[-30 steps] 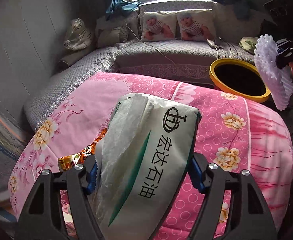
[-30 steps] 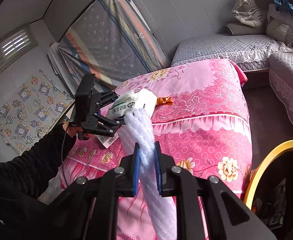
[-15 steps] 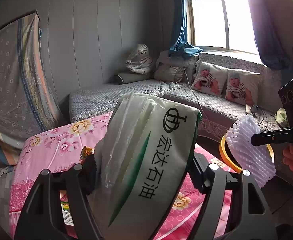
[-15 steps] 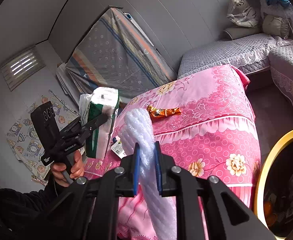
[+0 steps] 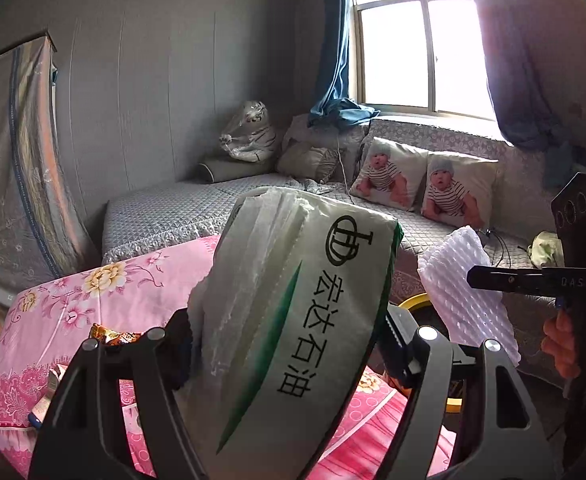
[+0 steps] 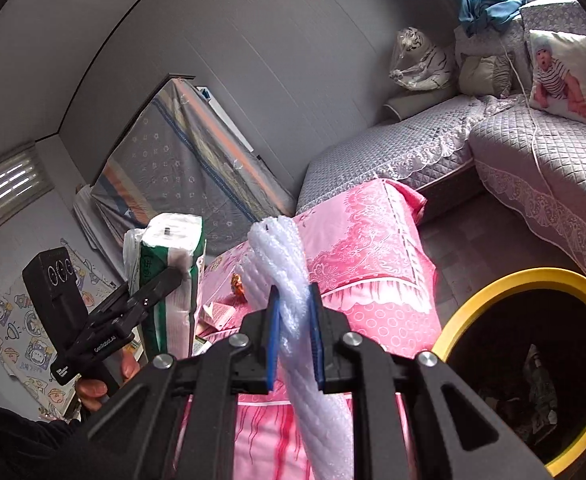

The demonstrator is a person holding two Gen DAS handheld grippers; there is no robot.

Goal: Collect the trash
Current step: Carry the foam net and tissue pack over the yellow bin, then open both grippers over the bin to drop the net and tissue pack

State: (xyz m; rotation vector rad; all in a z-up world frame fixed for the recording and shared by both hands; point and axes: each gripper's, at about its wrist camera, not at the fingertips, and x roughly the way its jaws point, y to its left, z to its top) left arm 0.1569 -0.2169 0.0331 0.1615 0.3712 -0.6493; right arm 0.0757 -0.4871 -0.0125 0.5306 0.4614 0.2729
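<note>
A table [image 6: 377, 264] draped in a pink floral cloth fills the middle of the room, with a yellow-rimmed bin [image 6: 533, 276] on the floor at its near right. The left gripper [image 5: 289, 344] clenches a white tissue pack [image 5: 305, 312], lifted above the table. The right gripper [image 6: 295, 336] grips white foam netting [image 6: 289, 256], near the bin. Neither is binned yet. An orange wrapper [image 6: 237, 283] and a small pink carton [image 6: 217, 314] remain on the table.

Black hand-held gripper [image 6: 295, 340], blue pads [image 6: 273, 336], silver screws, dark sleeve [image 6: 21, 440]
</note>
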